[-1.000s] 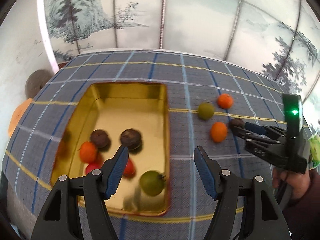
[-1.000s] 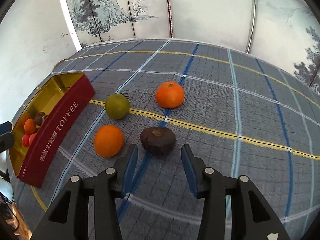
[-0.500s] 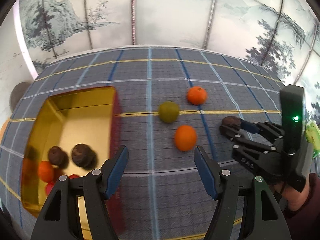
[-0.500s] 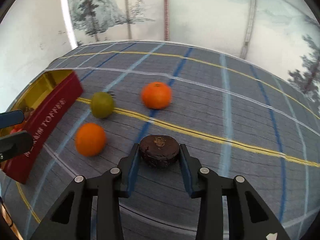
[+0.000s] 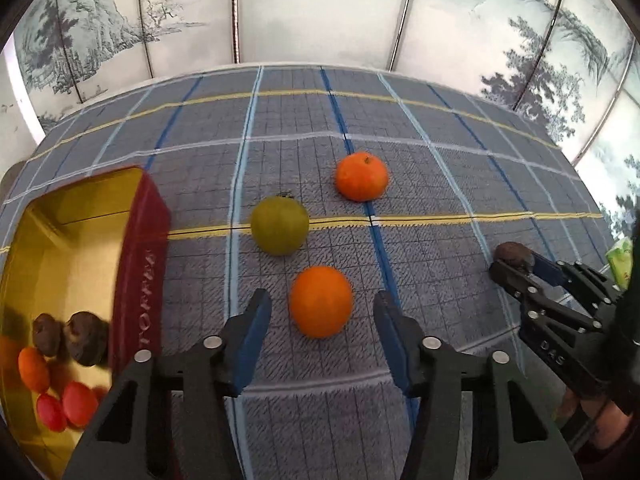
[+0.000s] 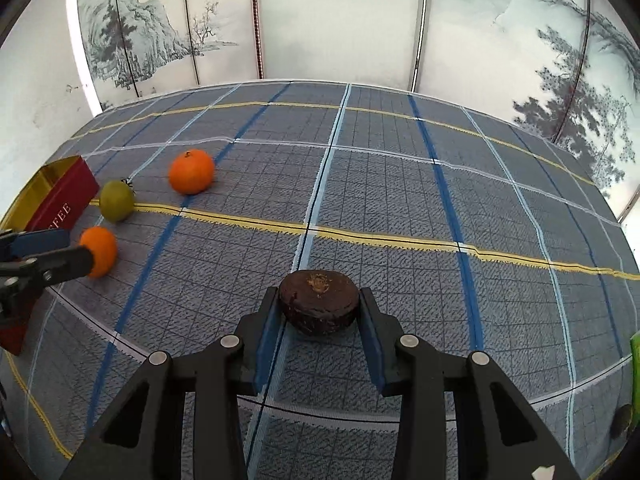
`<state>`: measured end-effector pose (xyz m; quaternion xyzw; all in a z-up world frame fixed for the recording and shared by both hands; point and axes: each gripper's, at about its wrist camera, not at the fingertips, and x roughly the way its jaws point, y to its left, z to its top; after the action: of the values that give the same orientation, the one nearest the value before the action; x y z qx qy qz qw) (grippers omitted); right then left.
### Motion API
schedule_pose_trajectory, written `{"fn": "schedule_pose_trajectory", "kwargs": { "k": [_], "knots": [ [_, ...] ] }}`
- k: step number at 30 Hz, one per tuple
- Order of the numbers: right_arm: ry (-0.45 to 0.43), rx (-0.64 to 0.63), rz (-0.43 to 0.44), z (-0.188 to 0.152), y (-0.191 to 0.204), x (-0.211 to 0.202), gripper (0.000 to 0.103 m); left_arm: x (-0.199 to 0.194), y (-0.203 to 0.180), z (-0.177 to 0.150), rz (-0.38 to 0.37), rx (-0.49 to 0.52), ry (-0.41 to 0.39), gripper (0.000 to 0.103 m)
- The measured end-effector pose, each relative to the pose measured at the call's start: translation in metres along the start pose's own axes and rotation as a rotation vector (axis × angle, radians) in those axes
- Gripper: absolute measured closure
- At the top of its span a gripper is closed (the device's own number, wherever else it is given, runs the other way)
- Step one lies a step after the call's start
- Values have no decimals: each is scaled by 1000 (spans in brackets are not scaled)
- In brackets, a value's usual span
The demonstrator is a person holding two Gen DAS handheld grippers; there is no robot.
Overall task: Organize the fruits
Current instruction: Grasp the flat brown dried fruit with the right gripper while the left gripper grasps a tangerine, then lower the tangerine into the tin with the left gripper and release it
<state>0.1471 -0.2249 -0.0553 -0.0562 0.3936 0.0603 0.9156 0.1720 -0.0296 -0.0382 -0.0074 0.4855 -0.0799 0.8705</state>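
Observation:
My left gripper (image 5: 322,314) is open, its fingers either side of a near orange (image 5: 321,301) on the plaid cloth. A green fruit (image 5: 279,224) and a far orange (image 5: 362,175) lie beyond it. My right gripper (image 6: 319,310) is shut on a dark brown fruit (image 6: 318,301), held just above the cloth; it also shows at the right of the left wrist view (image 5: 514,255). The red and gold tin (image 5: 136,256) at the left holds brown, orange and red fruits. In the right wrist view the near orange (image 6: 100,250) sits by the left gripper (image 6: 80,258).
The plaid cloth (image 6: 400,184) covers the table up to a painted screen wall behind. A green packet (image 5: 620,260) lies at the far right edge. The tin's red side wall (image 6: 60,204) reads TOFFEE.
My right gripper closed on the dark brown fruit and lifted it slightly to the right. My left gripper swung right from over the tin to straddle the near orange.

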Motion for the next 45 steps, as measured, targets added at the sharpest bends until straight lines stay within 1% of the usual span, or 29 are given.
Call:
{"fn": "schedule_pose_trajectory", "kwargs": {
  "k": [4,5,7,10,12,15,19,24,28,35,43,45],
  "knots": [
    [7,6,5,1,0,2,67,12,-1,0,-15,-9,23,60],
    [7,6,4,1,1,2,67,14,-2,0,-4,-6,21,62],
    [7,3,0,1,0,2,67,15,-3,0,21,10,8,70],
    [7,3,1,1,-1,3,67,14,-1,0,15,6,8,71],
    [7,3,0,1,-1,3,67,13,-1,-1,30,12,8,71],
    [7,3,1,1,0,3,67,5,1,-5,31,8,1,71],
    [7,2,0,1,-1,3,67,-15,-2,-12,38,23,-23,71],
    [7,0,-3,1,-1,3,67,-46,2,-16,27,22,-58,71],
    [7,1,-2,1,-1,3,67,-72,18,-18,31,-14,-88,71],
    [7,1,-3,1,-1,3,67,-107,63,-24,87,-84,-138,71],
    [7,0,-3,1,-1,2,67,-121,103,-36,147,-139,-146,71],
    [8,-1,-4,1,-1,2,67,-121,112,-39,147,-159,-140,71]
  ]
}}
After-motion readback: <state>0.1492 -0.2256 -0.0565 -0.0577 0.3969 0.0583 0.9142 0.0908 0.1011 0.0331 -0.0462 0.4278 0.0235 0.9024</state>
